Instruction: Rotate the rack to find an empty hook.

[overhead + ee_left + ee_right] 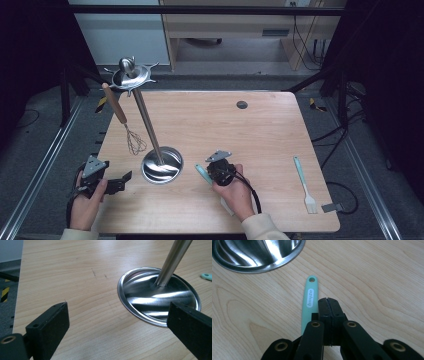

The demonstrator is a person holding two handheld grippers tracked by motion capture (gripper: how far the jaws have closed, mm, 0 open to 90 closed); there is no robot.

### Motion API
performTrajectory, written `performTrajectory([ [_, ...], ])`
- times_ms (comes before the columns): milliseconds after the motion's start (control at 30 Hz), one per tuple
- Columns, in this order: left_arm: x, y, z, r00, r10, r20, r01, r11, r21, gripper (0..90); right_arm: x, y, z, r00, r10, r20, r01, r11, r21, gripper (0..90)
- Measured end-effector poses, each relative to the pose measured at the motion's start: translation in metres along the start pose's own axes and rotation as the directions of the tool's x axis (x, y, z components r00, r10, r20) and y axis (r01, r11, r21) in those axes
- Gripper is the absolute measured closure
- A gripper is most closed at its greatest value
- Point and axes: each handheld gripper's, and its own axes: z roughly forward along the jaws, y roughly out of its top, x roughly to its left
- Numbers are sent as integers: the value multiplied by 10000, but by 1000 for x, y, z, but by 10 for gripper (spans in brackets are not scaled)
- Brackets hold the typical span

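A steel utensil stand [161, 165] with a round base and a tall leaning pole stands left of the table's middle. A whisk [131, 135] with a wooden handle hangs from its hooked top. A teal-handled utensil [202, 173] lies on the table just right of the base, its far end hidden under the person's hand. My right gripper [327, 300] is shut right over it. The teal handle [311, 295] lies just left of the jaws, which meet pad to pad with nothing between them. My left gripper [117, 327] stands open, left of the stand's base [160, 295] and empty.
A second utensil [304, 185], with a teal handle and a white forked head, lies near the table's right edge. A dark round grommet [242, 104] sits at the far middle. The stand's pole [172, 260] leans up over the table's left part.
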Motion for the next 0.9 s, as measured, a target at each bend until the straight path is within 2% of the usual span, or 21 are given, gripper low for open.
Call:
performTrajectory([
  [233,-1,0,0,10000,37,68,-37,10000,-29,40,4,4,9,9998,-160,-80,161,9998,137,900],
  [633,-2,0,0,9999,60,161,-59,10000,-12,40,4,4,11,9998,-193,-15,193,9996,216,900],
  [733,-2,0,0,9998,66,185,-66,10000,-3,41,5,4,11,9996,-180,-199,185,9996,223,900],
  [900,-2,0,0,9998,74,198,-74,10000,-3,40,12,5,9,9966,-493,-654,511,9984,259,900],
])
